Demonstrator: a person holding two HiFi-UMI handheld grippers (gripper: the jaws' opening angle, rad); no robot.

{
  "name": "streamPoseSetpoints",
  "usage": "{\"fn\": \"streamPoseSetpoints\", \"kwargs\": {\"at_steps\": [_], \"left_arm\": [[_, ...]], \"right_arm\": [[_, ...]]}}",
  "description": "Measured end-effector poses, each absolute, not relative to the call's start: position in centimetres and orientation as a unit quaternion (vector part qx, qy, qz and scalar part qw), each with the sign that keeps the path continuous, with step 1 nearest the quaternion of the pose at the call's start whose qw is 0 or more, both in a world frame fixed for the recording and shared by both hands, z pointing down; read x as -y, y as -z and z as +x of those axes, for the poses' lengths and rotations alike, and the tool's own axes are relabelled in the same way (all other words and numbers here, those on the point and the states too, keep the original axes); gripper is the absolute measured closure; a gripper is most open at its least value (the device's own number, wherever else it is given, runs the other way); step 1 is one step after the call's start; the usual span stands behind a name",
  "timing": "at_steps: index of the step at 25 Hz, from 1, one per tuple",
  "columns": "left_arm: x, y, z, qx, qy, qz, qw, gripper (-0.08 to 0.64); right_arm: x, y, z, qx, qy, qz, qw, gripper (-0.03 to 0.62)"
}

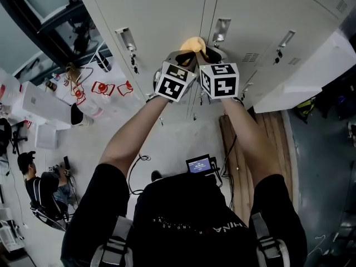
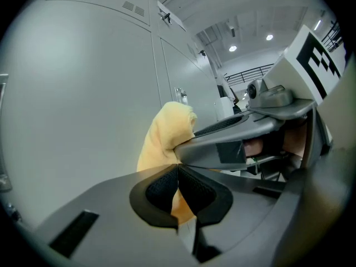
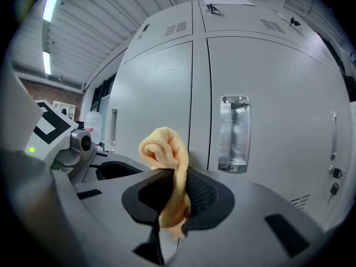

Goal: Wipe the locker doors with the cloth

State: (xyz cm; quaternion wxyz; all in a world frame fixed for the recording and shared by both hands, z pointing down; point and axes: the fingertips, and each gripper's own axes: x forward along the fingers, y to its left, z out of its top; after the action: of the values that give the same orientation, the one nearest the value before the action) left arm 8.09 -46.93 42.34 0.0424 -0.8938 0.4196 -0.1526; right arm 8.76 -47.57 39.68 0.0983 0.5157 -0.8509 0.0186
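Right gripper view — yellow cloth (image 3: 166, 152) in right claw (image 3: 177, 191), near locker doors (image 3: 278, 82)

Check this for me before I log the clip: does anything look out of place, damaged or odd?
Nothing looks damaged or spilled. Only the yellow cloth stands out: it is bunched into a wad, pinched by both the right gripper and the left gripper, not spread flat for the grey metal locker doors.

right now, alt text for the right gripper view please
The right gripper is shut on a yellow cloth, bunched end up, in front of grey locker doors. A metal handle shows on the door to the right.
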Motion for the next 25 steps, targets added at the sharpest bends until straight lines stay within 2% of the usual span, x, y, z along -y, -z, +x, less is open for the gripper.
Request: {"fn": "streamPoseSetpoints", "kwargs": {"at_steps": [13,25], "left_arm": [[43.3,-44.2,4.0,-0.472,0.135,-0.871,0.025,0.54],[42.1,-48.4,-5.4,-0.521,0.145,-0.841,-0.015,0.54]], "right_arm": [[44.3,-41.8,4.7,0.895,-0.027,0.434,0.094,0.508],[43.8,-46.2,-5.0,0.916,-0.058,0.38,0.113,0.508]]}}
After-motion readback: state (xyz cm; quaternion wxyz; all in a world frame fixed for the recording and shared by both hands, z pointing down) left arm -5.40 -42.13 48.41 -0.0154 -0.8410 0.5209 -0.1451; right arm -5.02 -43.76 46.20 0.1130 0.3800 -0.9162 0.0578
